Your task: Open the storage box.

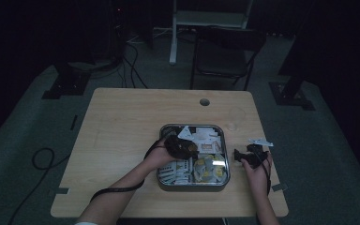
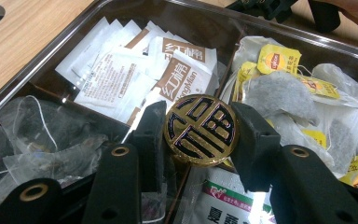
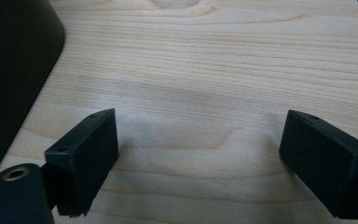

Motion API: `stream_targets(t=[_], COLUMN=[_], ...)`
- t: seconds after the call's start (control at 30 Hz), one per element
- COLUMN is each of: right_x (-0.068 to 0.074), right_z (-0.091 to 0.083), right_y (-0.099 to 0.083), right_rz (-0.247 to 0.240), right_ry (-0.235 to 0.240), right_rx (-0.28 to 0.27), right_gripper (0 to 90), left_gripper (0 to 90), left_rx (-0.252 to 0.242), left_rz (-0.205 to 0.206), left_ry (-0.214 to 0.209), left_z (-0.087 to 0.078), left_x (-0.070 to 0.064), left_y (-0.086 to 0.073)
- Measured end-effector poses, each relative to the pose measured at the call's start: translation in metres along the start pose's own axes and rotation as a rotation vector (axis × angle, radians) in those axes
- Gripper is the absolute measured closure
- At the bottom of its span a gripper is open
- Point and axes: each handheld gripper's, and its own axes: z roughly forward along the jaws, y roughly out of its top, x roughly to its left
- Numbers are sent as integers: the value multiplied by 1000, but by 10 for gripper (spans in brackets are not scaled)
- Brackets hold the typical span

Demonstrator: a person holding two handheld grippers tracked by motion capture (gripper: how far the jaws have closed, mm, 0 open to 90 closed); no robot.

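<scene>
With the left gripper [image 2: 200,133] clenched on the round gold-and-black medallion [image 2: 200,129] above the tray [image 1: 161,178] of tea bags near the desk's front edge, lift it straight up, squeezing evenly, while the right gripper [image 3: 198,158] waits released over bare desk [image 3: 205,70].

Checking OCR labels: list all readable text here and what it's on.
"ngMian", end of a cut-off word: brown-and-white sachets in the tray.
"Lipton" logo, blurred: yellow teabag tags.
Gold sign, stylised character: round medallion clamped in the left gripper.
Chinese print on sachets and green packet: too blurred.
</scene>
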Motion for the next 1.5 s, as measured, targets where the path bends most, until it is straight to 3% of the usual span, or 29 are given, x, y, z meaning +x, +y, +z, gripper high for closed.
stream_targets(t=[0.37,0.67,1.5], right_x=[0,0,0], right_z=[0,0,0], right_y=[0,0,0], right_rz=[0,-1,0], right_ry=[0,0,-1], right_rx=[0,-1,-1], right_gripper=[112,111,111], left_gripper=[595,595,595], left_rx=[2,-11,-46], left_rz=[1,16,-84], left_ry=[4,19,105], left_z=[-7,-21,-60], left_x=[-1,1,32], left_y=[5,13,-6])
